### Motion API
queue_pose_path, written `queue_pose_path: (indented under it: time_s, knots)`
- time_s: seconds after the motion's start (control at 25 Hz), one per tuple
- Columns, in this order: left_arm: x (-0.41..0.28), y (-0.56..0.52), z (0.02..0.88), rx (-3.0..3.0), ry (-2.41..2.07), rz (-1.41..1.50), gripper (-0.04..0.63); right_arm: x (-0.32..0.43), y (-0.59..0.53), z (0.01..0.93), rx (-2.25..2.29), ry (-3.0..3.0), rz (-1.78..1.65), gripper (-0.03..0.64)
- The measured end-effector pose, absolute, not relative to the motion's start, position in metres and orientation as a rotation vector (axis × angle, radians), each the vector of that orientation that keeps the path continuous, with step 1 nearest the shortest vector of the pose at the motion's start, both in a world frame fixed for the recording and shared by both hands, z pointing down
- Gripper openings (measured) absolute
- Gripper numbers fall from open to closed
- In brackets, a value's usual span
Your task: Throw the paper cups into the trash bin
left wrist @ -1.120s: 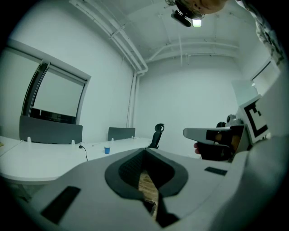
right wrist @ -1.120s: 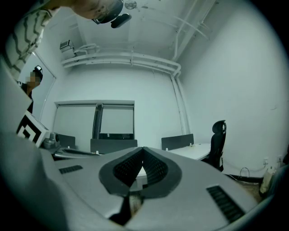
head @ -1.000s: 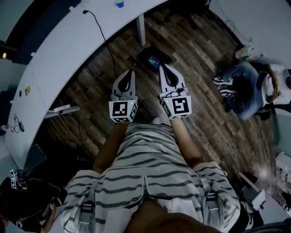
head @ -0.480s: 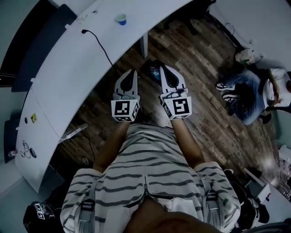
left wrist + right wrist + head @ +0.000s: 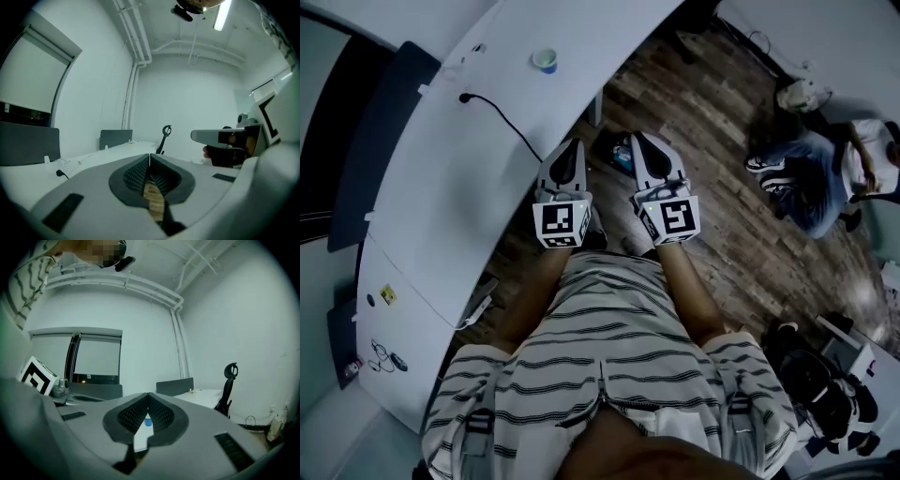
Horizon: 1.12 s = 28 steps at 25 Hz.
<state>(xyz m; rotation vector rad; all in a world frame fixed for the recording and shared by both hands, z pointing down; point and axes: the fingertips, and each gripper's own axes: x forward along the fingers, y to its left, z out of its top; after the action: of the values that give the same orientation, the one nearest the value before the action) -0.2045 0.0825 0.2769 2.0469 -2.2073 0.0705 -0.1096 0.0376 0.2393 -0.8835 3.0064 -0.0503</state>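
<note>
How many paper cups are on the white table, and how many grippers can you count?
Paper cup on the white table: 1
Grippers: 2, the left gripper and the right gripper
Total: 3

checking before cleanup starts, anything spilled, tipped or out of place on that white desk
Nothing stands out. The paper cup stands upright on the white desk with no spill visible around it; a black cable simply trails across the desktop.
</note>
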Motion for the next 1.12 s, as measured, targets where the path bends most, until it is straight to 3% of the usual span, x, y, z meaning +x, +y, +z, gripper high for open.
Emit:
queue_pose_path:
  time_s: [1.12]
  knots:
    - [-0.282, 0.005, 0.339, 1.875, -2.244, 0.109, 0.026, -0.145, -0.026, 0.294, -0.936, 3.087, -0.169, 0.008]
